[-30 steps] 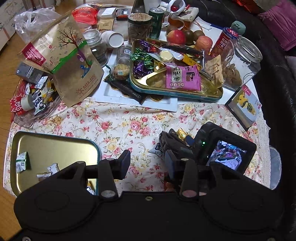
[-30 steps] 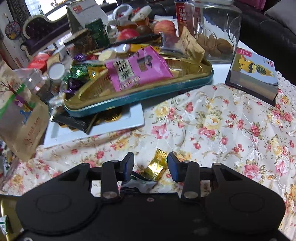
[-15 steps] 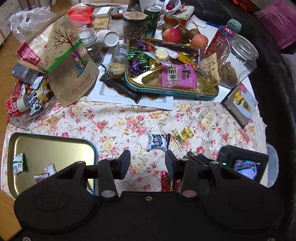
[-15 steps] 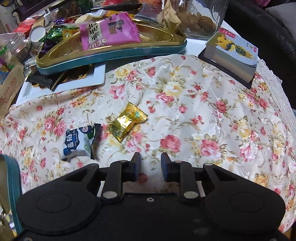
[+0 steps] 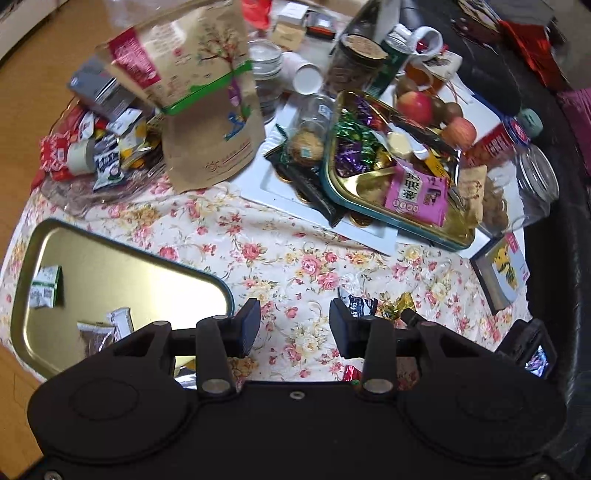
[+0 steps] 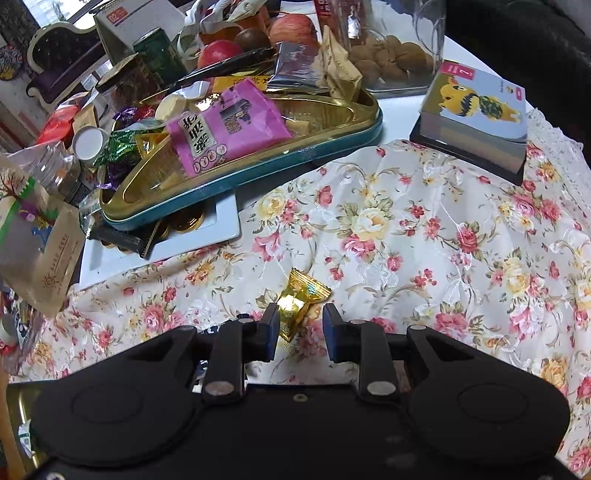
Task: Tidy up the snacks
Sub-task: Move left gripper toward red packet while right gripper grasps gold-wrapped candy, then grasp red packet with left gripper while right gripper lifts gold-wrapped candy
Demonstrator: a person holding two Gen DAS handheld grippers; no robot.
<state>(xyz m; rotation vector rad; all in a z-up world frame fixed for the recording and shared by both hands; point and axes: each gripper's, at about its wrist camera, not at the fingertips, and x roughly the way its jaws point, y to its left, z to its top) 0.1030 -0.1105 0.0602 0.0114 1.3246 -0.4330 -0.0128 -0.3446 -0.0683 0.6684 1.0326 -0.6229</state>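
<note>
Straddling gold candy [image 6: 300, 299], right gripper [image 6: 300, 332] released, left gripper [image 5: 294, 328] released, calendar "02" [image 6: 122, 16].

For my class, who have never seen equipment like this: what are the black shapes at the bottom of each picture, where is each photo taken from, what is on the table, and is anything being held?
No robot here: a person holds a two-finger gripper in each hand, and each carries a wide-angle camera looking along its fingers. One picture comes from the left gripper, the other from the right gripper.

On the floral tablecloth sit a crowded gold snack tray with a pink packet, a nearly empty gold tray, a brown paper bag, apples and a glass jar.

Nothing is held. Both grippers are open; the right one's fingers sit either side of a gold-wrapped candy lying on the cloth.
</note>
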